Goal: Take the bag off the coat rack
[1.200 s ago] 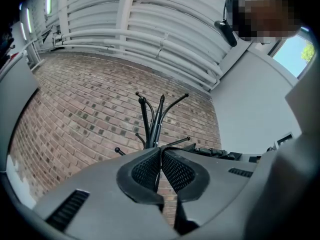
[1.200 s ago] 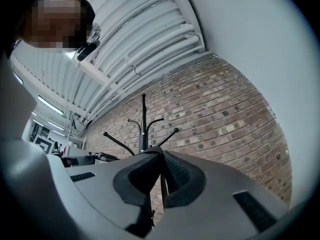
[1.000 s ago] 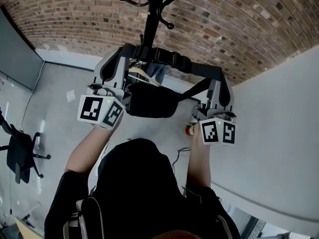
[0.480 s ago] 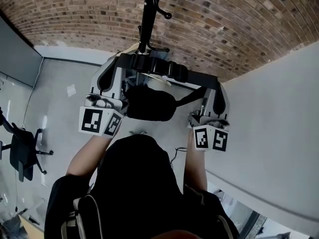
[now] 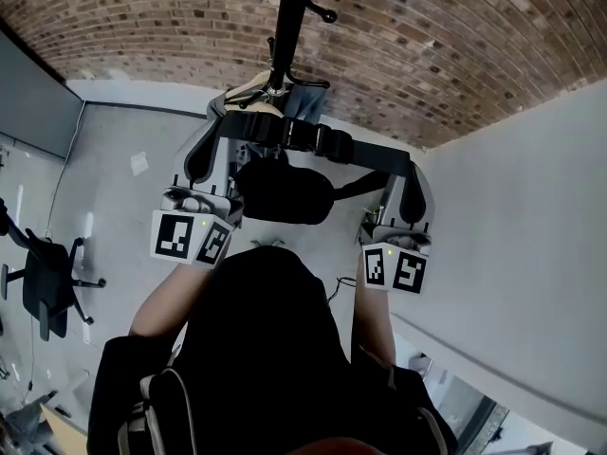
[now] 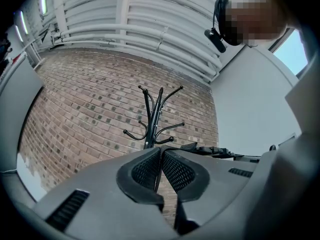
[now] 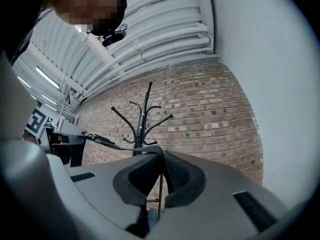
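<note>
the left gripper [image 6: 161, 155] and right gripper [image 7: 161, 158] are each pinching the strap [image 5: 305, 136] tight, the bag [image 5: 285, 193] is hanging between them, and the coat rack [image 5: 285, 38] is standing at twelve o'clock beyond it.

Black bag [image 5: 285, 192] and strap [image 5: 313, 138], black coat rack [image 5: 286, 36], red-brown brick wall [image 5: 446, 45], pale grey floor [image 5: 123, 207], off-white side wall [image 5: 531, 254].

Coat rack [image 5: 285, 36] top beyond upper edge; base behind bag [image 5: 285, 191]
</note>
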The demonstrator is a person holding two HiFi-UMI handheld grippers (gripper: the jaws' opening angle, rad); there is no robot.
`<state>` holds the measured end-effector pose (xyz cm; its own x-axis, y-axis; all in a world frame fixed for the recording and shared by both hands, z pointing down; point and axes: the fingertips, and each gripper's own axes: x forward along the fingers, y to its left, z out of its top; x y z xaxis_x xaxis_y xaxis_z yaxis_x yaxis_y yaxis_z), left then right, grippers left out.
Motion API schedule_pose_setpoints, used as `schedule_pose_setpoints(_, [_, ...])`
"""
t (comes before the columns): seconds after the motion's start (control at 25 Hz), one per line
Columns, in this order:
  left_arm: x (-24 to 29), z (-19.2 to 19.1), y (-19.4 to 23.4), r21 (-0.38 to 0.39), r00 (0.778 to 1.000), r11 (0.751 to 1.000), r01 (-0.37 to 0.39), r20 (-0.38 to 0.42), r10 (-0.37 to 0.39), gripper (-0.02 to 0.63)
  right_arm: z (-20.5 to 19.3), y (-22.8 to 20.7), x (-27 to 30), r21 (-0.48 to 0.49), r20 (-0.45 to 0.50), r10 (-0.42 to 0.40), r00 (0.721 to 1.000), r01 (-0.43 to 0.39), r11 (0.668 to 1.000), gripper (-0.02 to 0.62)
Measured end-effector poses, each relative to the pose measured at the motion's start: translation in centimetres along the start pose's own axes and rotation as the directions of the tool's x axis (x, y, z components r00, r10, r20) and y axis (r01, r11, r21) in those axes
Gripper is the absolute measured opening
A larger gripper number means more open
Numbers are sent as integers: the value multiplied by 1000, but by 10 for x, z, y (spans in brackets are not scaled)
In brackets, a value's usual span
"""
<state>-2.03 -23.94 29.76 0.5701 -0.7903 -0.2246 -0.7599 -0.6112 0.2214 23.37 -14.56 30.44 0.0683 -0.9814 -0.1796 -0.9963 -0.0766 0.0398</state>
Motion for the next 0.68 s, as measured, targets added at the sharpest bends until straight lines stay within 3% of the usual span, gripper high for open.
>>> schedule_pose_setpoints(0.68, [-6, 13, 9, 15, 1000, 1000, 2, 19, -2, 25, 19, 13, 5, -7, 34, -7, 999, 7, 1000, 21])
